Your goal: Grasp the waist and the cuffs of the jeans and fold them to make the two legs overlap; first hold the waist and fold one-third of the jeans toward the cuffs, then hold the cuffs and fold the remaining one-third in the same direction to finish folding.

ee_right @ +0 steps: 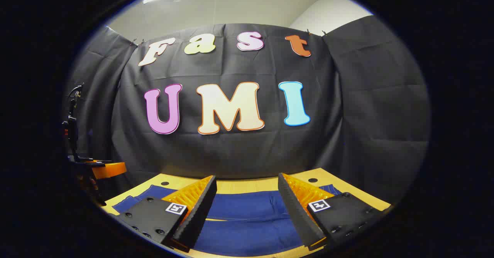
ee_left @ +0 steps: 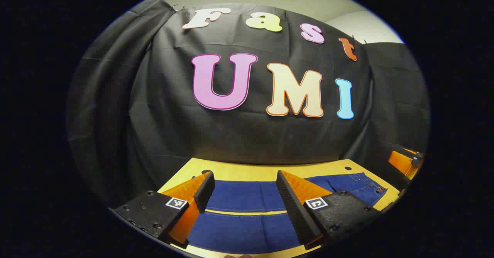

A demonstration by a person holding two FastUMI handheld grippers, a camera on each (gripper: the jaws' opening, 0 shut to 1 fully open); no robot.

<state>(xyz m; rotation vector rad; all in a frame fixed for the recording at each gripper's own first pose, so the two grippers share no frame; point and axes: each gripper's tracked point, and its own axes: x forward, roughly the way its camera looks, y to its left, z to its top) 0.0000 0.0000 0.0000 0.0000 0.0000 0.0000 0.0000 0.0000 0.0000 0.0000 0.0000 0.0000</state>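
Note:
Dark blue jeans [ee_left: 247, 200] lie spread flat across the yellow table [ee_left: 239, 171], both legs side by side with a yellow-stitched seam between them; the waist end with its button [ee_left: 366, 184] points right in the left gripper view. My left gripper [ee_left: 245, 190] hovers open just above the legs, holding nothing. In the right gripper view the same jeans [ee_right: 247, 211] stretch below my right gripper [ee_right: 247, 198], which is also open and not holding anything. The right gripper [ee_left: 405, 161] shows at the far right of the left gripper view, and the left gripper [ee_right: 96, 169] at the left edge of the right gripper view.
The black cloth wall [ee_left: 247, 134] hangs right behind the table's far edge. Small dark holes [ee_left: 348, 168] mark the tabletop near the back. A strip of bare table [ee_right: 247, 184] runs between the jeans and the wall.

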